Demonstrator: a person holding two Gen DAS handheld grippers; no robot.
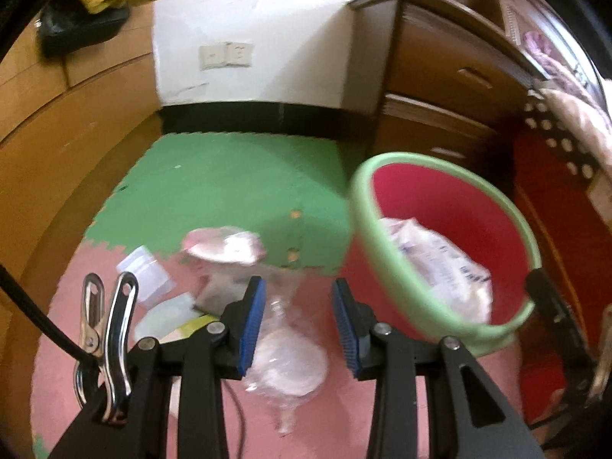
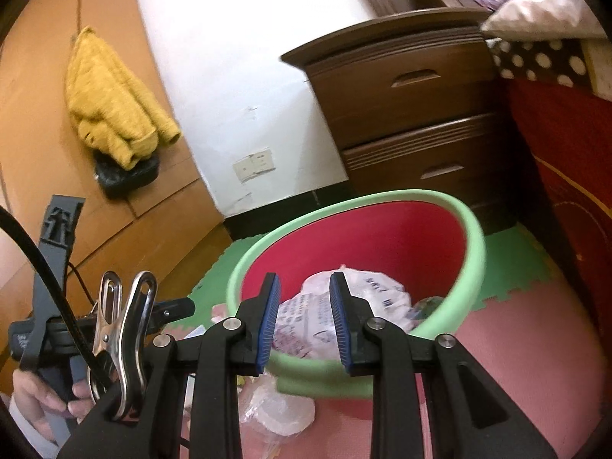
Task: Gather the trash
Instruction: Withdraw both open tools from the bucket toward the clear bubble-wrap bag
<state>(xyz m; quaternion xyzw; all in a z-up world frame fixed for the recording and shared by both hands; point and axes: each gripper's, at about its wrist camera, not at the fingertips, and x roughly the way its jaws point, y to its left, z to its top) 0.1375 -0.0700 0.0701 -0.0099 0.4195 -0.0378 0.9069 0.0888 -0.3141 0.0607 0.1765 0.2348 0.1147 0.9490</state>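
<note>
Down at floor level: interlocking foam mats, green further off, pink nearer, run up to a white wall with a black skirting and a double socket. On the left, a wooden panel with a yellow cloth draped over something black. Moving right, loose trash on the pink mat: a small clear bag, a pale flat lid, a pinkish crumpled wrapper, and right under the left tongs a crinkled clear wrapper, its long axis running away from the camera; those jaws stand apart with nothing pinched. Further right, the red bucket with its green rim is tilted, mouth facing the cameras, white printed bags already inside. The right tongs sit over the near rim; whether they grip it, I cannot tell. Behind stands a dark drawer chest, then a bed with a red cover at far right.
</note>
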